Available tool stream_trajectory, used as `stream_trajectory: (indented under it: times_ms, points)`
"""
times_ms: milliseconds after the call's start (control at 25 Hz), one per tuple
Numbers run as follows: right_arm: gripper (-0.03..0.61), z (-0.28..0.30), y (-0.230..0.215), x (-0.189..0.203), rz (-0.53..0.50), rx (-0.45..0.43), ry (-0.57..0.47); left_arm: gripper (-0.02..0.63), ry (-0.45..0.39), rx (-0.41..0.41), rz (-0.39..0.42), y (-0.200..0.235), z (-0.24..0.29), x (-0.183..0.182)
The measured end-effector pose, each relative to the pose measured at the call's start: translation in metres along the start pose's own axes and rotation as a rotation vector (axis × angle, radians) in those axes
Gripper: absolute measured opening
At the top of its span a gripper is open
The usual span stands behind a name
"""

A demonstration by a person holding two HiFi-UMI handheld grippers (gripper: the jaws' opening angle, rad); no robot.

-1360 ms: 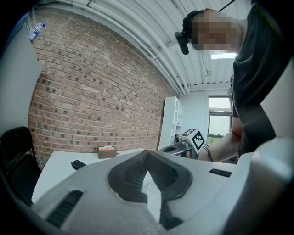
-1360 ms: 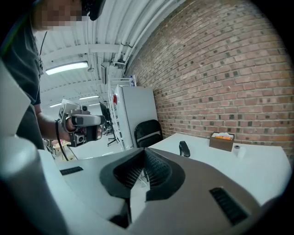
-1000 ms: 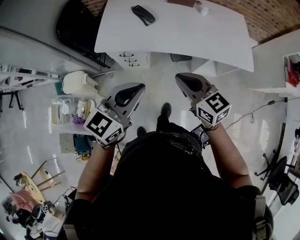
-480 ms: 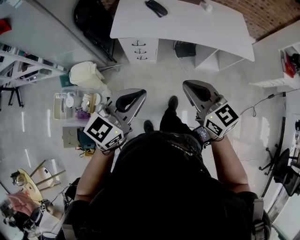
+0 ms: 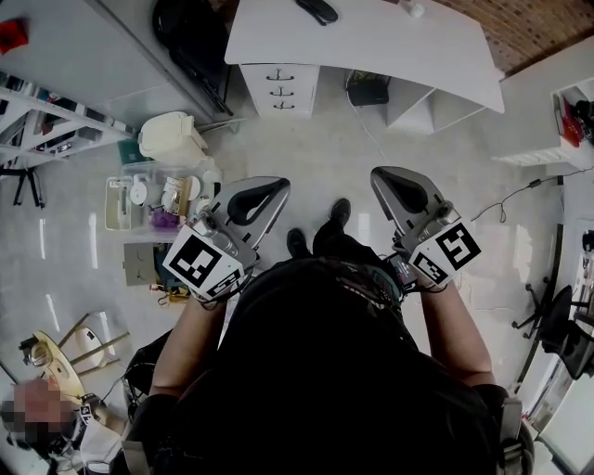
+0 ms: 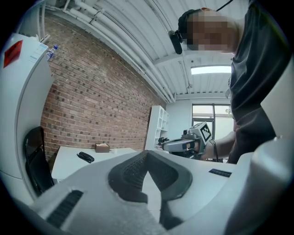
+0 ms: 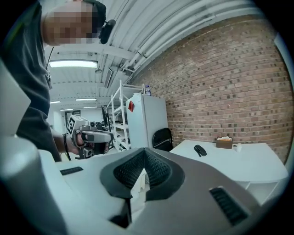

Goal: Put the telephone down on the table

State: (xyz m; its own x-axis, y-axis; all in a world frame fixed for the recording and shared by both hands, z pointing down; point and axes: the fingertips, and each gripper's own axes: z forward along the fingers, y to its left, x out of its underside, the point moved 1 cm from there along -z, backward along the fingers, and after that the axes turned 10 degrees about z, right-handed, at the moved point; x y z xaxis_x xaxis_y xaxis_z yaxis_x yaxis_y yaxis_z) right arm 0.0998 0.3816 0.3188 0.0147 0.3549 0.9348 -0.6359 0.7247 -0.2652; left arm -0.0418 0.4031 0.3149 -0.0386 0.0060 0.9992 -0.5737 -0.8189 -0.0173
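The black telephone (image 5: 318,9) lies on the white table (image 5: 399,46) at the top edge of the head view, far from both grippers. It also shows small on the tabletop in the left gripper view, telephone (image 6: 85,157), and in the right gripper view, telephone (image 7: 200,150). My left gripper (image 5: 276,186) and right gripper (image 5: 382,173) are held in front of the person's body above the floor, pointing toward the table. In its own view, the left gripper (image 6: 147,153) has its pads together with nothing between them. The right gripper (image 7: 144,150) is likewise shut and empty.
A drawer unit (image 5: 281,88) stands under the table and a black chair (image 5: 190,37) to its left. A white bin (image 5: 172,139) and a clear box of items (image 5: 153,199) sit on the floor at left. A small cardboard box (image 7: 224,142) rests on the table. Another person is at the bottom left.
The table with the telephone on it has slid toward the top of the head view as the person backed away. Both grippers moved along, staying shut and empty.
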Motion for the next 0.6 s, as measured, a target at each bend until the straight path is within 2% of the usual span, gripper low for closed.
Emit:
stream_trajectory:
  times_ms: [600]
  points:
    - [0.015,-0.003,-0.008,0.006,0.011,0.007,0.001,0.008,-0.002,0.020,0.022,-0.001,0.010,-0.008]
